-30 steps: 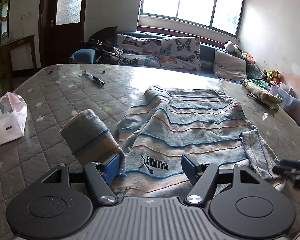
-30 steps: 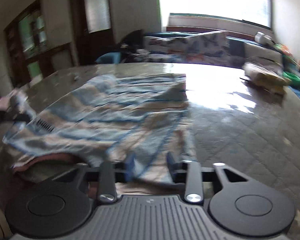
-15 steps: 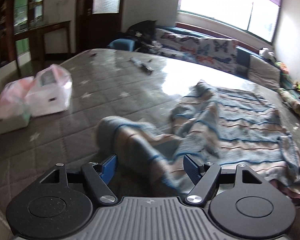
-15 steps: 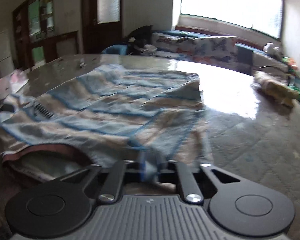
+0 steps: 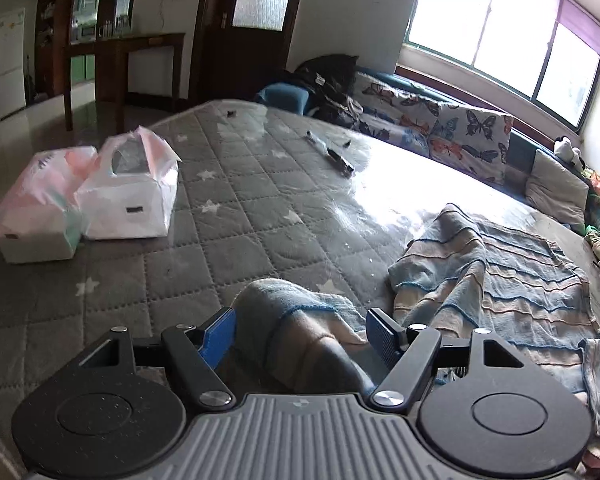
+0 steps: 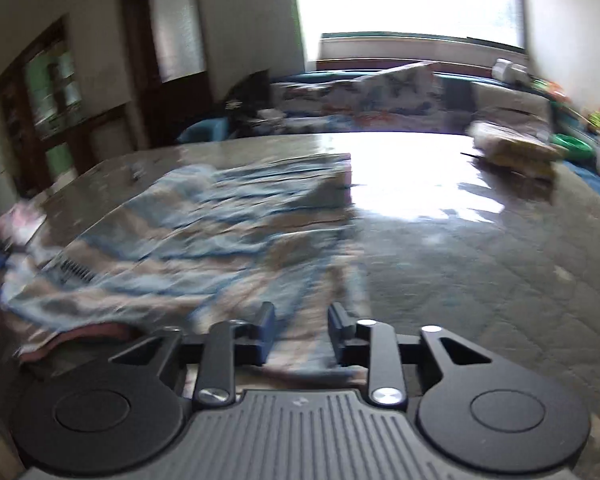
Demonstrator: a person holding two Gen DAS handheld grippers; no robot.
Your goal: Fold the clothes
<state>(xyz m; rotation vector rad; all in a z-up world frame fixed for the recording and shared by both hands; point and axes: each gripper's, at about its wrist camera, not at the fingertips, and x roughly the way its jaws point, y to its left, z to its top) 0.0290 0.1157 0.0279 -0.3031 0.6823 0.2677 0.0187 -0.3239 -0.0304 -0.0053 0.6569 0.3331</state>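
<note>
1. Striped shirt (image 5: 496, 280) lies spread on the quilted bed (image 5: 240, 216); looks light, soft and floppy, so it will sag and drag. Best grabbed at hems, cuffs or seams.
2. Left gripper (image 5: 300, 332): jaws wide, closing; sleeve (image 5: 296, 320) lies between the pads, which do not yet press it.
3. Right gripper (image 6: 300, 330): jaws partly apart, opening; shirt edge between them, not pinched. View blurred.

sleeve (image 5: 300, 320) between closing jaws

A home living room: butterfly-print sofa (image 5: 432, 128) beneath a window (image 5: 500, 40), wooden door (image 5: 252, 28), fridge (image 5: 8, 64).
</note>
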